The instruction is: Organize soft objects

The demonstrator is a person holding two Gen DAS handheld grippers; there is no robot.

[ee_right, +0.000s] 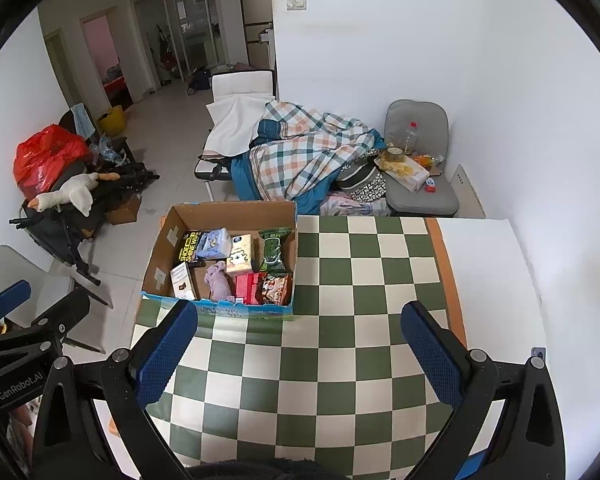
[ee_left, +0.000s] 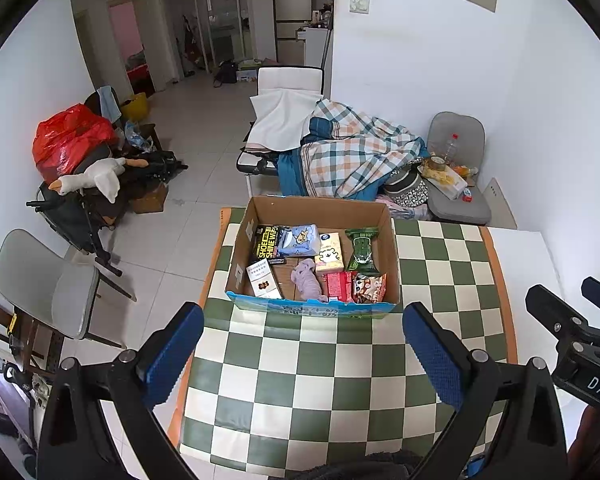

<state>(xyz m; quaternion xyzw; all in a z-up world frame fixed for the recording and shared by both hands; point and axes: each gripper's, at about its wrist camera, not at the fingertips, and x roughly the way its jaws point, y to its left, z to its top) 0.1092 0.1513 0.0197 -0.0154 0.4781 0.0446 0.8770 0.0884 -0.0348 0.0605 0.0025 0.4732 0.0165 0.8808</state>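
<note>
Both grippers hang above a green-and-cream checked cloth (ee_left: 340, 384), each with its blue pads spread wide and nothing between them. The left gripper (ee_left: 304, 344) faces the box; in the right wrist view its body shows at the left edge, marked "GenRobot.AI". The right gripper (ee_right: 300, 340) sits just beside it, over bare cloth, and in the left wrist view its body at the right edge reads "DAS".

One open cardboard box (ee_left: 320, 206) stands on the cloth near the table's far left corner, apart from both grippers. Inside it, left to right: one white pack (ee_left: 264, 278) with small print too fine to read; one black pack (ee_left: 266, 242) lettered "SHOE SHINE WIPES", partly hidden; one pale blue pack (ee_left: 300, 239) with a cartoon animal; one crumpled lilac cloth (ee_left: 308, 278) lying on the box floor, touching the packs around it; one cream tissue pack (ee_left: 329, 258) with a white bear; one red pack (ee_left: 338, 285); one green pack (ee_left: 362, 250); one snack bag (ee_left: 370, 289) with cartoon faces. The box's near wall carries blue print I cannot read.

On the floor beyond, one white plush goose (ee_left: 90, 180) lies on a stroller, below one red bag (ee_left: 70, 138).
</note>
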